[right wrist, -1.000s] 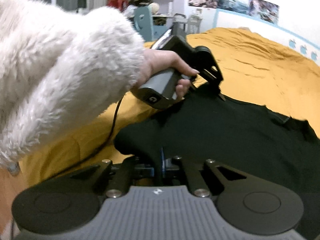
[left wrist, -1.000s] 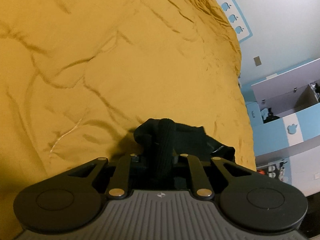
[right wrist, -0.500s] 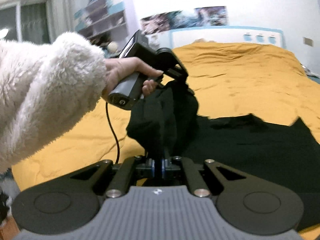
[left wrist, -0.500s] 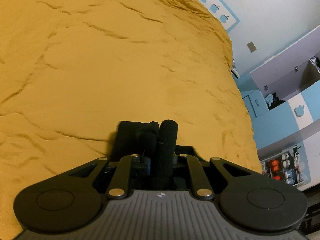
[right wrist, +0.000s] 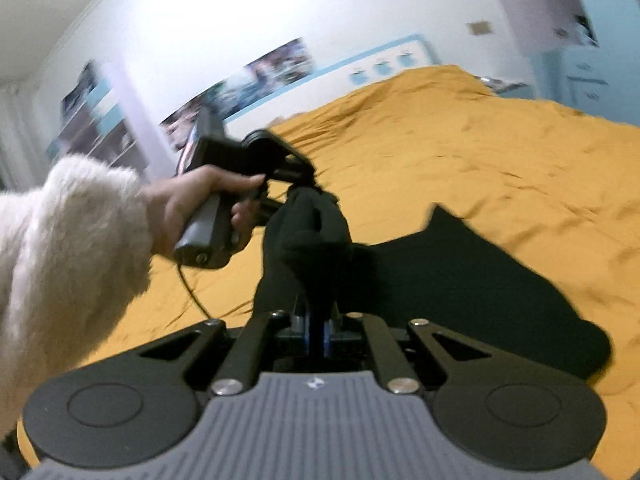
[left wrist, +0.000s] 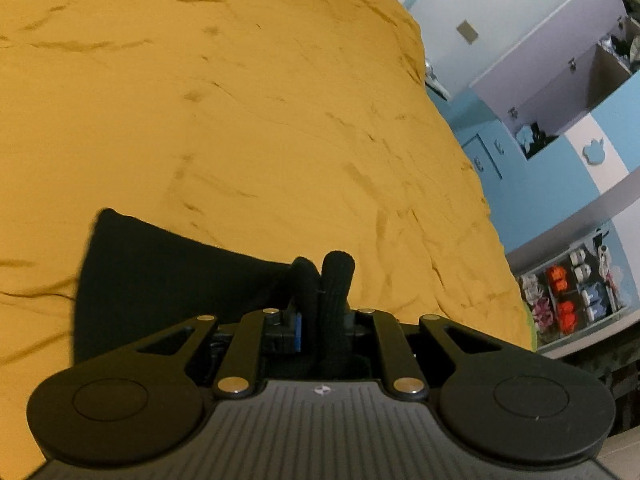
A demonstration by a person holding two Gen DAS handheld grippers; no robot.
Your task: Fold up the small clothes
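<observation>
We see a wide bed (left wrist: 240, 120) with a mustard-yellow cover, and we take it as our landmark. On the bed lies a black garment (right wrist: 480, 280); most of it rests flat on the cover, while one end is lifted above the bed and hangs between the two tools. Beyond the far side of the bed stand blue and white cupboards (left wrist: 580, 140) with an open shelf of small things. On the wall behind the head of the bed we see a row of posters (right wrist: 260, 72).

Above the near part of the bed, a hand (right wrist: 208, 204) in a white fluffy sleeve (right wrist: 68, 260) holds the left gripper (left wrist: 322, 280). Its jaws are pressed together on a bunched fold of the black garment. The right gripper (right wrist: 316, 320), also above the near part of the bed, has its jaws pinching another part of the same raised cloth.
</observation>
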